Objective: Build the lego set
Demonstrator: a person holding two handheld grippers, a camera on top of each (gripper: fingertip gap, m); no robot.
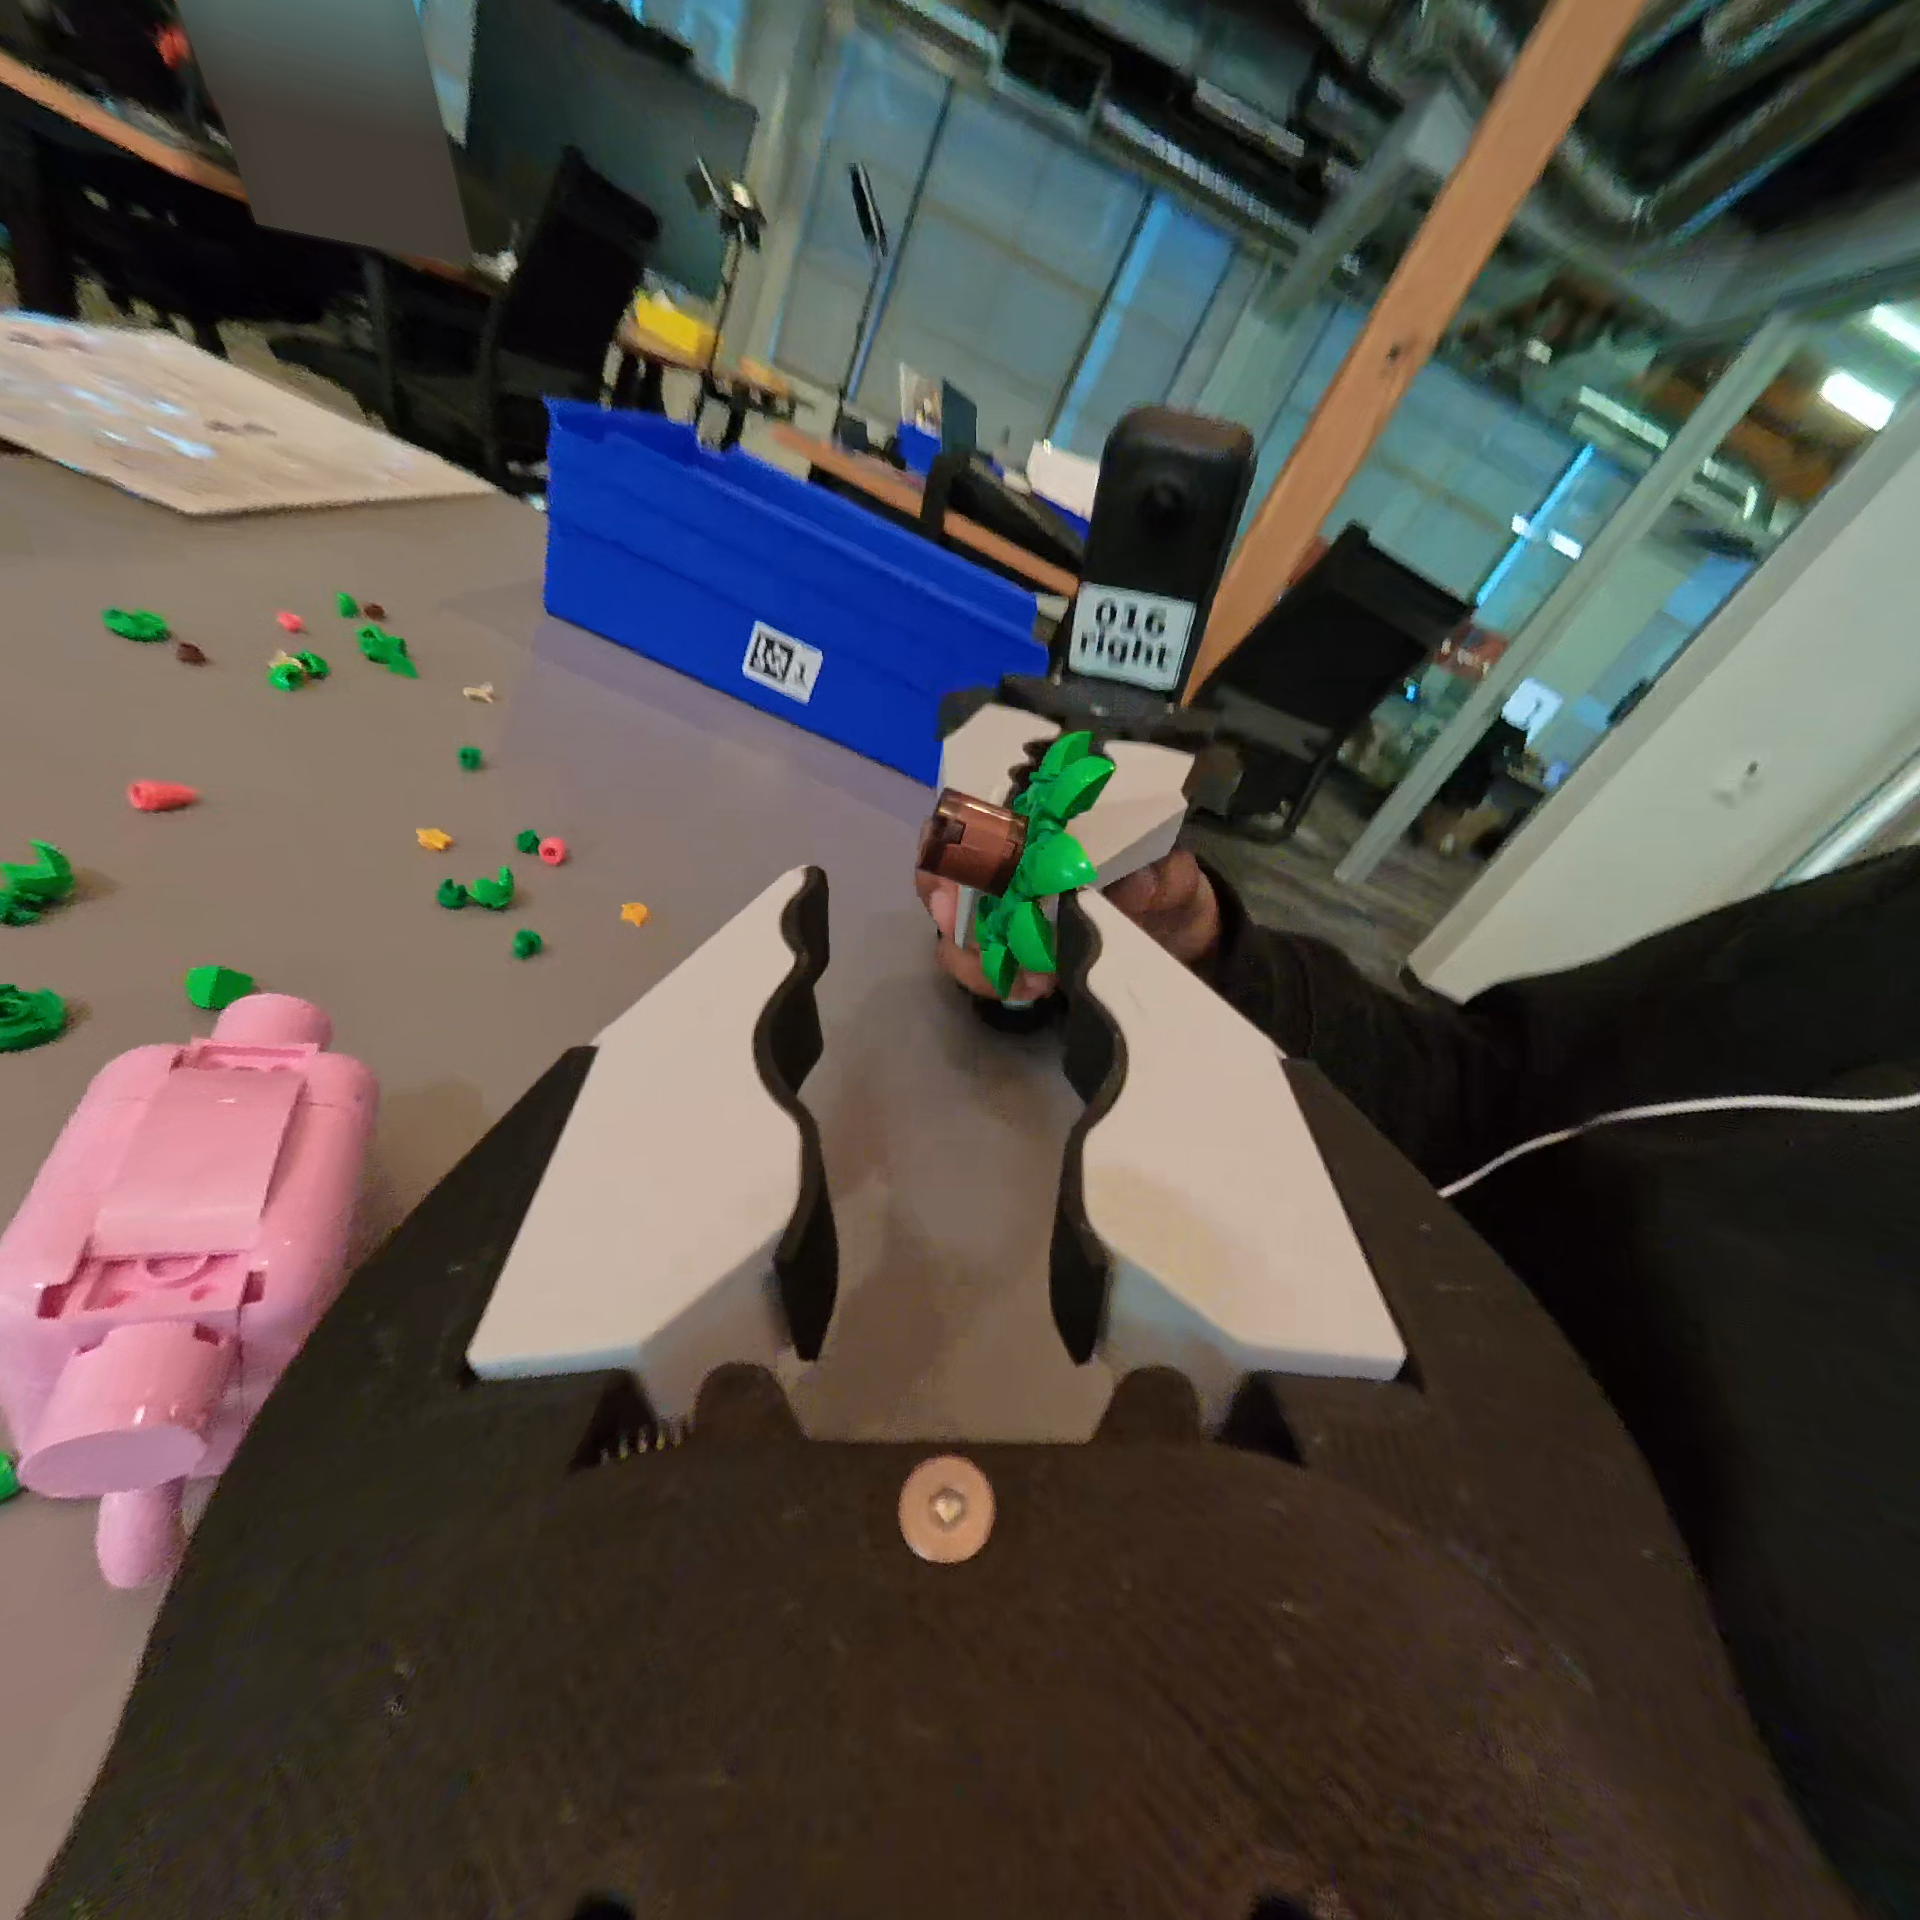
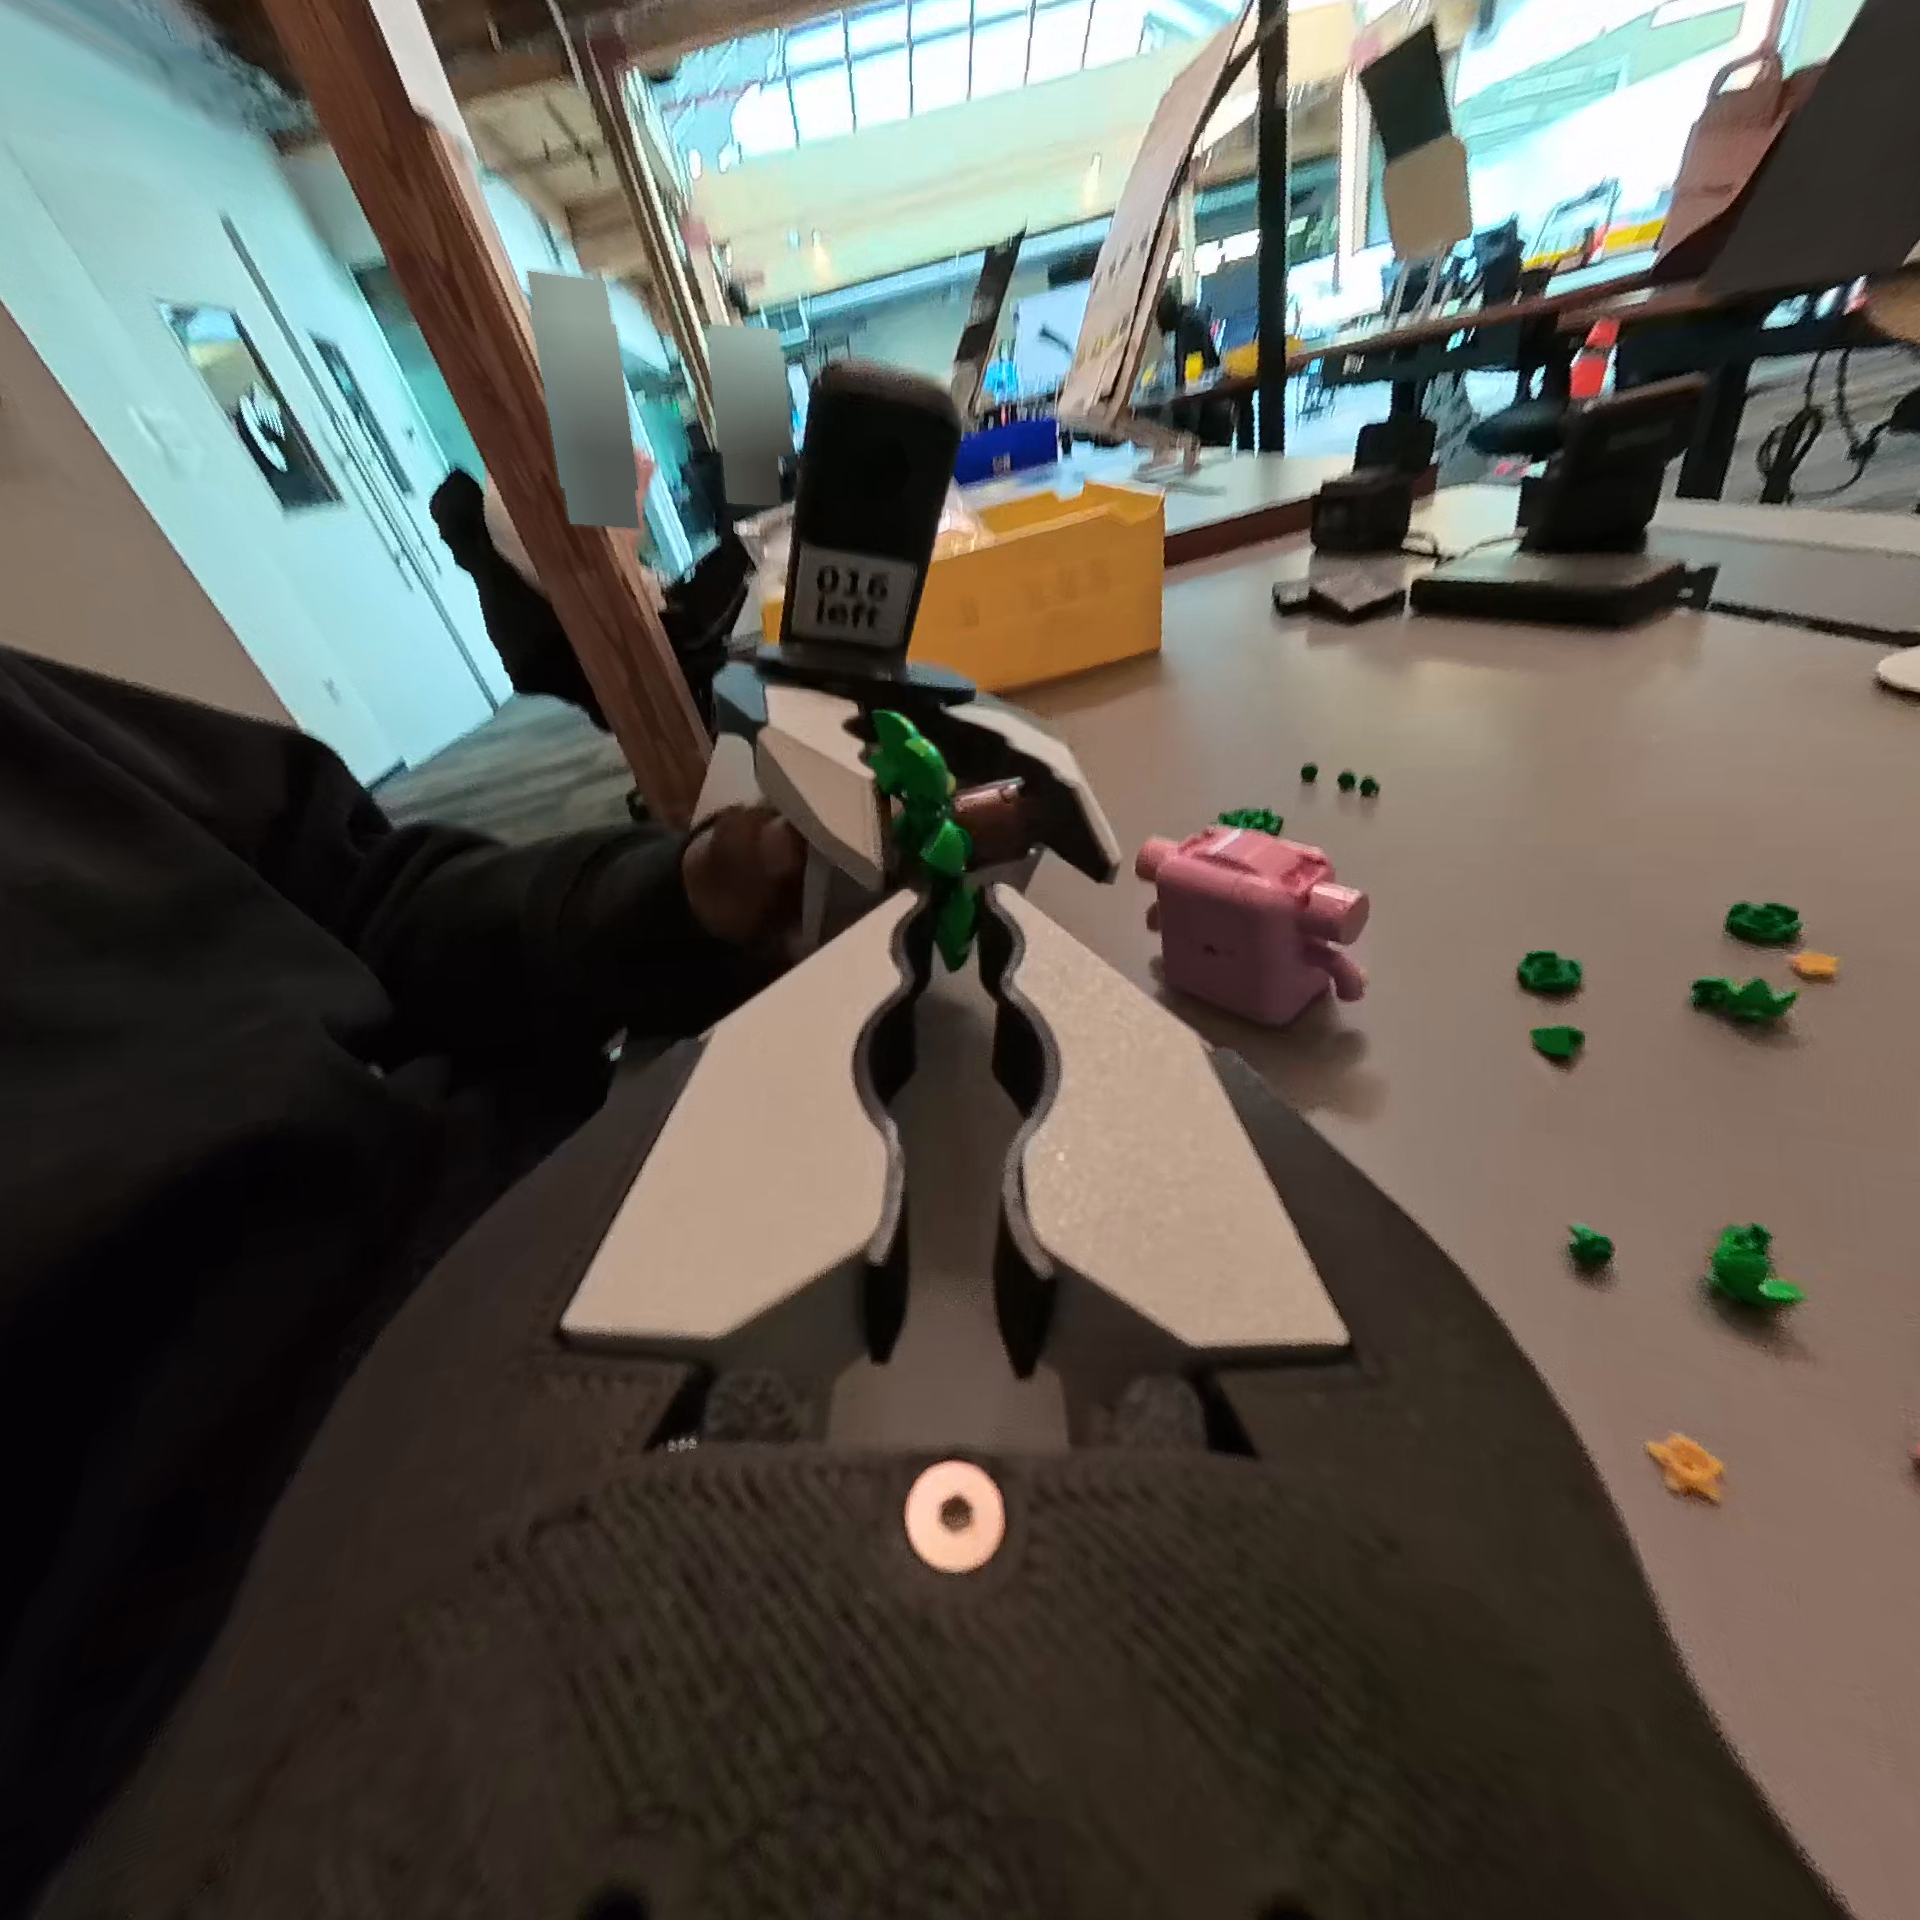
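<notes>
The left tongs point(image 1: 940, 914) stand apart, empty. Just beyond, the right tongs point(image 2: 951, 935) are closed on the green leafy stem point(image 2: 935, 831) with its brown cylinder point(image 1: 971, 840), held above the surface point(image 1: 675, 790). It seems a handover step; next the left tongs must close on the brown end. Farther off lie the pink lego body point(image 2: 1252, 920) and loose green pieces point(image 2: 1745, 997).

2 close wrist views, mutually facing.

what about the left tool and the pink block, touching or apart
Apart. Left wrist view shows bare table between the left tool and the pink block.
</notes>
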